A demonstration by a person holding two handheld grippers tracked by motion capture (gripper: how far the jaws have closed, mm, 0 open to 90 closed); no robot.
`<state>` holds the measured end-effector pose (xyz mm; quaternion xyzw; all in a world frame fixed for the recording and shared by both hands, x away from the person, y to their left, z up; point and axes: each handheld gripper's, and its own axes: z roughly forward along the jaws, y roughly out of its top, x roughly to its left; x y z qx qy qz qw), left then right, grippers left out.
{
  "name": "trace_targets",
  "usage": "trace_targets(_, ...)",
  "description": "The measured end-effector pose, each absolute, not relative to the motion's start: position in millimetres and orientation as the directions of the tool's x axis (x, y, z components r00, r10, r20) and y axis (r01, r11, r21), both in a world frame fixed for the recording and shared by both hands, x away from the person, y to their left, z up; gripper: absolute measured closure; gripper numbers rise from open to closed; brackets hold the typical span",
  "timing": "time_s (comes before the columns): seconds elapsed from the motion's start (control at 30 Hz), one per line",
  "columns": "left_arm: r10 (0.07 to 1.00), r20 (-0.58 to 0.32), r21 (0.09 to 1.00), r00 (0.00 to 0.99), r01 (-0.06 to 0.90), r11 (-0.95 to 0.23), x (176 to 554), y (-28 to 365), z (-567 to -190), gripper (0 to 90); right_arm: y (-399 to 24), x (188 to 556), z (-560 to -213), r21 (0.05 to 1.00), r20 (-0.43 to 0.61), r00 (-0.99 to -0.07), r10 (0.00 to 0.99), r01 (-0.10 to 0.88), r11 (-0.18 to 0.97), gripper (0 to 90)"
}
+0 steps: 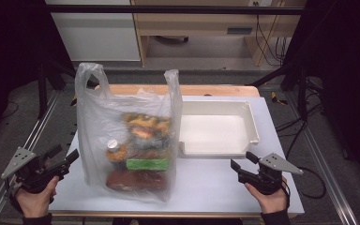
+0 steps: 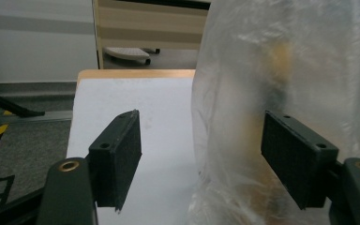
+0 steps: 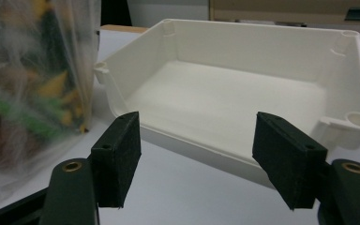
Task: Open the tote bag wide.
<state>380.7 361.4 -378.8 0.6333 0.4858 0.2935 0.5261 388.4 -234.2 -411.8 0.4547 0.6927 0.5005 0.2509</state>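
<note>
A clear plastic bag [image 1: 127, 136] stands upright on the white table [image 1: 206, 180], its two handles raised. Inside it I make out a jar with a pale lid [image 1: 114, 149], a green packet [image 1: 147, 164], a brown packet [image 1: 133, 180] and yellow-orange items [image 1: 146, 125]. My left gripper [image 1: 64, 156] sits open at the table's left edge, just beside the bag [image 2: 281, 84], with nothing between its jaws. My right gripper [image 1: 243, 161] is open near the front right, pointing at an empty white tray [image 1: 215, 131]. The tray [image 3: 243, 89] lies just ahead of its jaws.
A wooden strip [image 1: 206, 90] runs along the table's far edge. Metal rails [image 1: 37, 131] flank both sides. Beyond stand a cabinet [image 1: 98, 33], a wooden desk frame [image 1: 201, 23] and cables [image 1: 272, 42] on the floor.
</note>
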Motion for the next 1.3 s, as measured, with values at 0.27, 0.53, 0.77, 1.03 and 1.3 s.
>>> trace_targets(0.27,0.914,-0.122,0.962,0.387,0.274,0.013,379.1,352.6,-362.0,30.6,-212.0,397.3,-399.2,0.925,0.121,-0.509,0.852,0.370,0.089,36.7)
trace_targets(0.53,0.903,-0.110,0.971,0.416,0.239,0.008,382.4,339.1,-349.3,32.1,-166.4,414.5,-378.2,0.937,0.120,-0.595,0.795,0.332,0.107,40.0)
trace_targets(0.77,0.889,-0.102,0.980,0.447,0.197,0.014,378.4,334.5,-337.6,34.5,-130.6,422.1,-360.2,0.944,0.102,-0.650,0.753,0.301,0.132,42.6)
trace_targets(1.03,0.887,-0.068,0.977,0.457,0.210,-0.033,388.7,321.0,-332.1,42.2,-109.4,430.8,-348.4,0.946,0.124,-0.664,0.738,0.303,0.114,46.6)
trace_targets(1.3,0.902,-0.089,0.959,0.423,0.281,-0.037,401.8,319.0,-336.0,65.0,-87.9,440.8,-347.9,0.938,0.147,-0.685,0.714,0.326,0.120,46.8)
